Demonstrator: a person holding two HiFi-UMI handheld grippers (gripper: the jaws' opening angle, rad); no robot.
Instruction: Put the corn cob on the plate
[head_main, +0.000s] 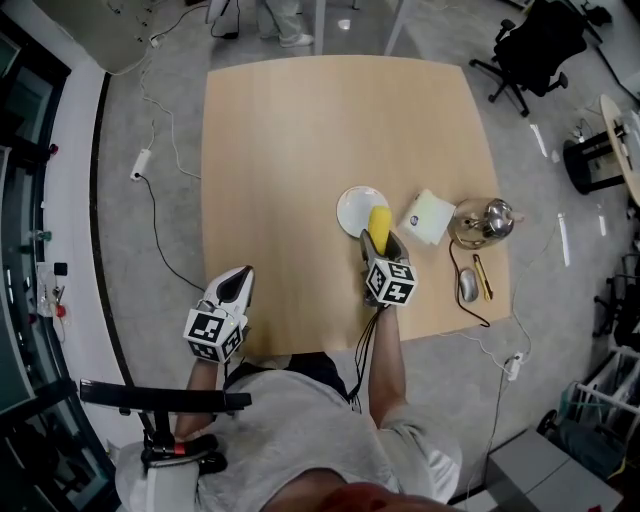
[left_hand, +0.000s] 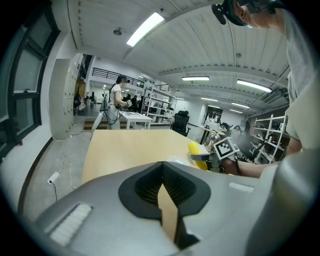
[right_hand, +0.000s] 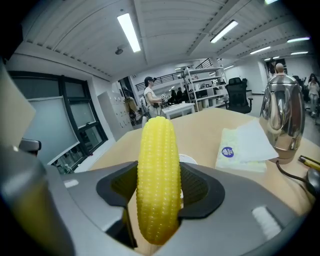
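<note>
A yellow corn cob (head_main: 379, 222) sticks out forward from my right gripper (head_main: 383, 246), which is shut on it. In the right gripper view the corn cob (right_hand: 157, 150) stands upright between the dark pads. Its far end hangs over the near rim of the small white plate (head_main: 355, 208), which sits mid-table; a sliver of the plate (right_hand: 189, 160) shows behind the cob. My left gripper (head_main: 233, 288) hovers at the table's front left edge, shut and empty. From the left gripper view the corn cob (left_hand: 196, 150) and the plate (left_hand: 175, 160) lie far right.
Right of the plate lie a white napkin pack (head_main: 430, 216), a metal kettle (head_main: 487, 218), a mouse (head_main: 467, 285) and a pen (head_main: 483, 277). A cable runs off the table's front right edge. An office chair (head_main: 535, 45) stands beyond the far right corner.
</note>
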